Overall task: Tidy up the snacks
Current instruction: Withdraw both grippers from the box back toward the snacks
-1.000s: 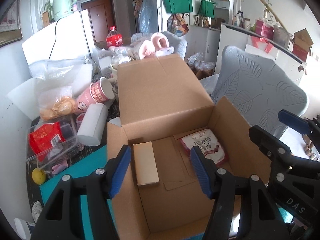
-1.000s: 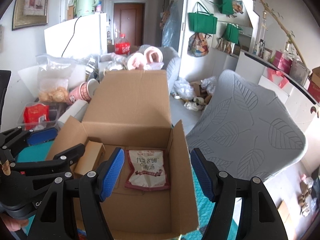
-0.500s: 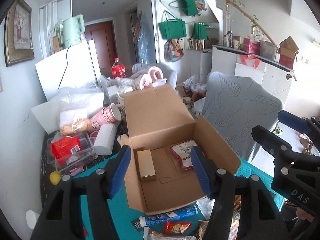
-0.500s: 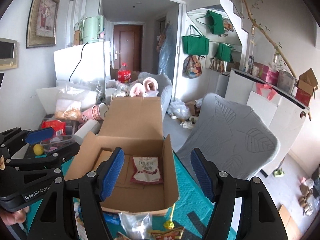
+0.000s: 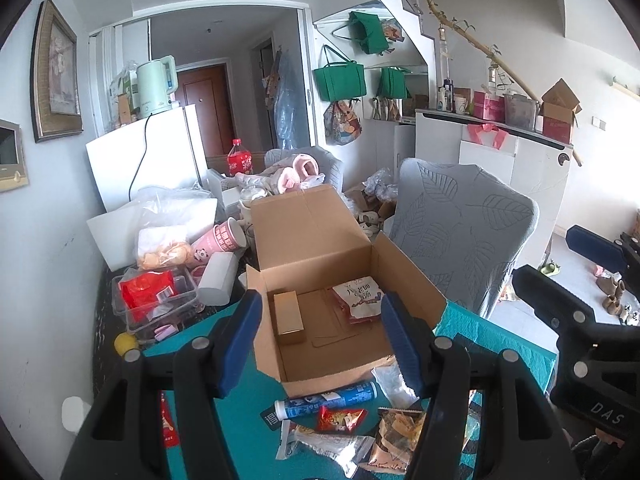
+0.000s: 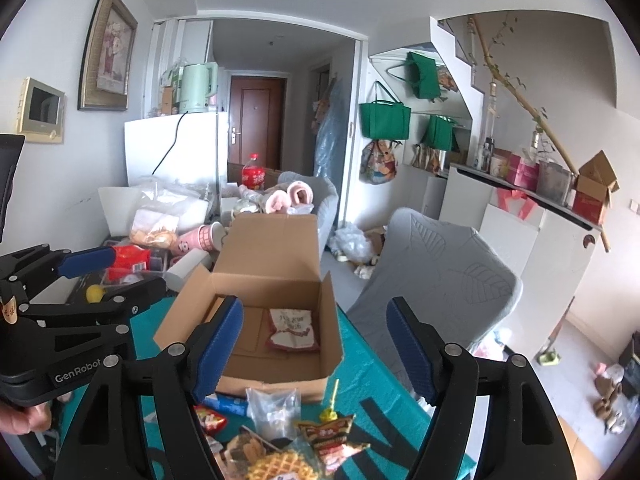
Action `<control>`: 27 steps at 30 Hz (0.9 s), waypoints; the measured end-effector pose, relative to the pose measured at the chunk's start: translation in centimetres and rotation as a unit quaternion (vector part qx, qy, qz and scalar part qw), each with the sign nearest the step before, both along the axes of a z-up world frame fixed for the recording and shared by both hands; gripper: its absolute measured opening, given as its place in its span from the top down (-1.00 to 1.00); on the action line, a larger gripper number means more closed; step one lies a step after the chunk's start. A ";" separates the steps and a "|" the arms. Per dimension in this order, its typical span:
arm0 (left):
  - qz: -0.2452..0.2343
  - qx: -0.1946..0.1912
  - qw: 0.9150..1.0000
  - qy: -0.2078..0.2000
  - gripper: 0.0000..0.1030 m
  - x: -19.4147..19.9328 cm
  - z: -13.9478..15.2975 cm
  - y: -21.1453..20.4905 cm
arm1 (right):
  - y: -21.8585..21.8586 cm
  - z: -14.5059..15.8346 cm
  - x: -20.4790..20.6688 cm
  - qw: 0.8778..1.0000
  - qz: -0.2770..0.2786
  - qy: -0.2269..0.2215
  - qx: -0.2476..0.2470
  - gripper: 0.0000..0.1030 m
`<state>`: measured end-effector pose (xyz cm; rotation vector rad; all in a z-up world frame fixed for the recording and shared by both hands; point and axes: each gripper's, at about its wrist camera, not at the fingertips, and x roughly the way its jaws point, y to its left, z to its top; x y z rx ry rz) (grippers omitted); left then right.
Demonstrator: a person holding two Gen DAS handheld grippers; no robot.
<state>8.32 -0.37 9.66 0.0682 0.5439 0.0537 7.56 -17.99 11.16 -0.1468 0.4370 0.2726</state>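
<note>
Cluttered living room with a white fridge (image 5: 152,152), green tote bags (image 5: 340,82) on the wall and a leaf-patterned grey chair (image 5: 460,236) beside a teal-covered table (image 5: 492,336). On the table, an open cardboard box (image 5: 320,276), flaps up, holding a small tan carton (image 5: 289,317) at its left side and a red-and-white snack pouch (image 5: 358,298) toward its right, the two apart. Just in front of the box, loose snacks: a blue-and-white tube (image 5: 328,398) lying along the near wall, a small red packet (image 5: 340,418), a clear bag (image 6: 273,408), a waffle pack (image 6: 276,464) and a brown-and-red packet (image 6: 330,436). Left of the box, a clear tub with a red bag (image 5: 146,292), a pink paper cup (image 5: 220,240) on its side and a yellow ball (image 5: 126,344). Left claw (image 5: 320,340) held above the near edge of the box, partly open, nothing between its blue pads. Right claw (image 6: 316,344) likewise above the table, jaws opening, empty, the box seen through the gap.
</note>
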 end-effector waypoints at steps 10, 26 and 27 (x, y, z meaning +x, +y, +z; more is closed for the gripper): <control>0.001 0.008 1.000 0.009 -0.20 -4.3 -2.2 -0.4 | -0.8 -1.3 -4.5 1.000 0.001 -0.004 0.010 -0.77; -0.018 -0.009 0.996 0.082 -0.20 -6.9 -10.3 -0.5 | -2.5 -9.8 -7.2 0.995 0.003 0.092 0.044 -0.80; -0.020 -0.017 0.996 0.085 -0.20 -7.0 -10.8 -0.4 | -2.6 -10.5 -7.2 0.994 -0.001 0.100 0.047 -0.80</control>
